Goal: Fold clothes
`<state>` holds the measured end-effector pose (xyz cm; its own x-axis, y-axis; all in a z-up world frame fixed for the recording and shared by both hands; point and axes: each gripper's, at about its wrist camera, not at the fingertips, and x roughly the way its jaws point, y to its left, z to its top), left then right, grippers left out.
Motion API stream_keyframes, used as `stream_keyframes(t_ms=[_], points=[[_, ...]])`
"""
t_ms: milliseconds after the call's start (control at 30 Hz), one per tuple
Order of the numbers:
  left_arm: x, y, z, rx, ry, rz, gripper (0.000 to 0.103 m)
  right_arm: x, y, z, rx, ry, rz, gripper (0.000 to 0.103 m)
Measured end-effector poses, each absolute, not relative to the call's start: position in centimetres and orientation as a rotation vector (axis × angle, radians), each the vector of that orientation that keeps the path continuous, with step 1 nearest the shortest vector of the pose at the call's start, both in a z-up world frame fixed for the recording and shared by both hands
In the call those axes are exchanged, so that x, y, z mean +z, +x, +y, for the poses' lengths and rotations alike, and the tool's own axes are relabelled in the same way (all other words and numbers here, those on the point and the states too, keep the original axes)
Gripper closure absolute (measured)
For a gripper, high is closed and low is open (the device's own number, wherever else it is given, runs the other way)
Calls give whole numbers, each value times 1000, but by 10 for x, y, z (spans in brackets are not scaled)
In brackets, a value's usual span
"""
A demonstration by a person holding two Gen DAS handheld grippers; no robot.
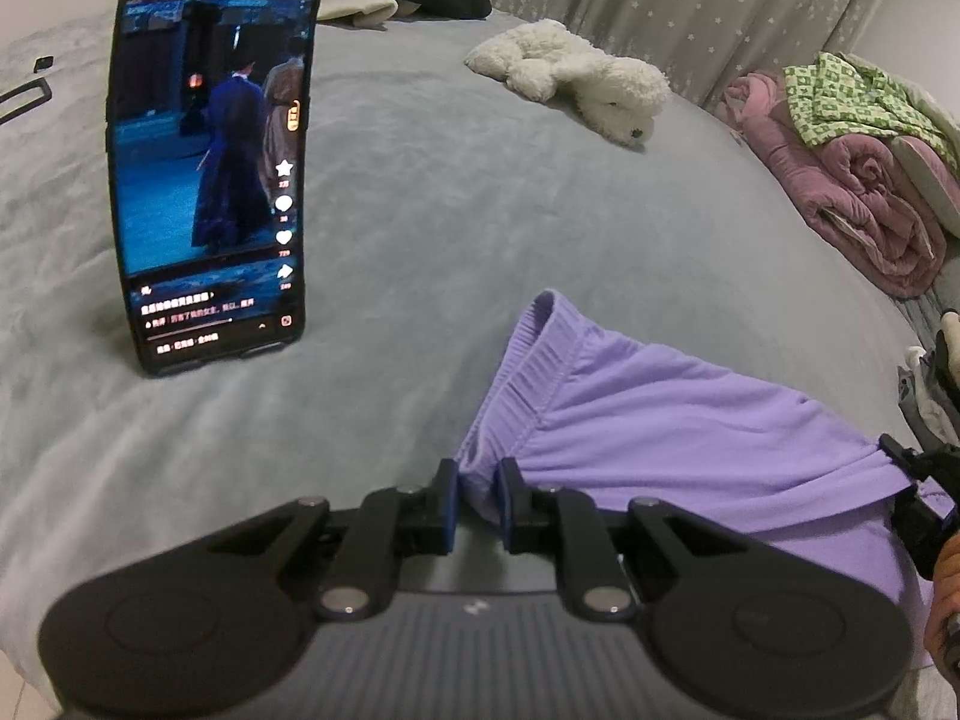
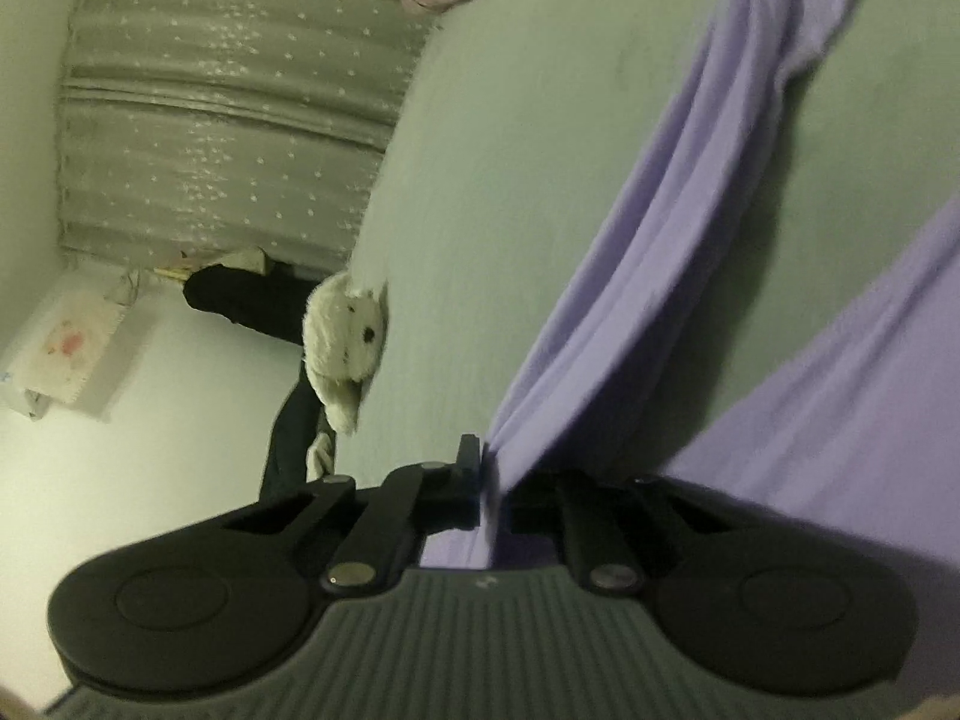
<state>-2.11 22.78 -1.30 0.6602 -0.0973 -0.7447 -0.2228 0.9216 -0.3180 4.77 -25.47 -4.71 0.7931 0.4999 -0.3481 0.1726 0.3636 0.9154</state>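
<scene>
1. Shorts (image 1: 690, 438) in lilac purple, thin and smooth, with a ribbed elastic waistband that shows as a raised, stitched loop at the far end in your left wrist view; the cloth is gathered into soft pleats below the band
2. They hang stretched between your two grippers just above the grey bedspread (image 1: 420, 210), in its near part, with the phone (image 1: 210, 162) standing upright to the left and the white plush dog (image 1: 576, 78) lying well beyond
3. Your left gripper (image 1: 478, 507) has its jaws nearly together, pinching a fold of the waistband end between the blue pads
4. Your right gripper (image 2: 492, 489) is clamped on a thin bunched edge of the same garment; its jaws stand almost closed with the purple cloth running out from between them
5. In the left wrist view the long axis runs from the left gripper rightward to the right gripper at the frame's edge (image 1: 918, 480), and the waistband loop points up and away toward the far side of the bed
6. In the right wrist view the cloth fans out in two bands from the jaws; that picture is blurred
7. A rolled pink quilt (image 1: 864, 204) with a green patterned garment (image 1: 840, 96) on top sits well apart at the right edge of the bed
</scene>
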Motion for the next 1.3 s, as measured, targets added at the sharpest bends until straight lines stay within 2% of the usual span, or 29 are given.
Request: stream_keyframes(t_ms=[233, 500, 1067, 1300], points=[[-14, -22, 232, 66, -419, 855, 89, -17, 51, -244, 284, 1083, 563, 93], [-14, -22, 233, 56, -418, 856, 89, -13, 49, -247, 320, 1133, 500, 93], [-14, -20, 245, 2, -456, 872, 90, 7, -13, -250, 408, 878, 526, 97], [-11, -17, 244, 12, -434, 873, 91, 0, -26, -240, 428, 743, 583, 98]])
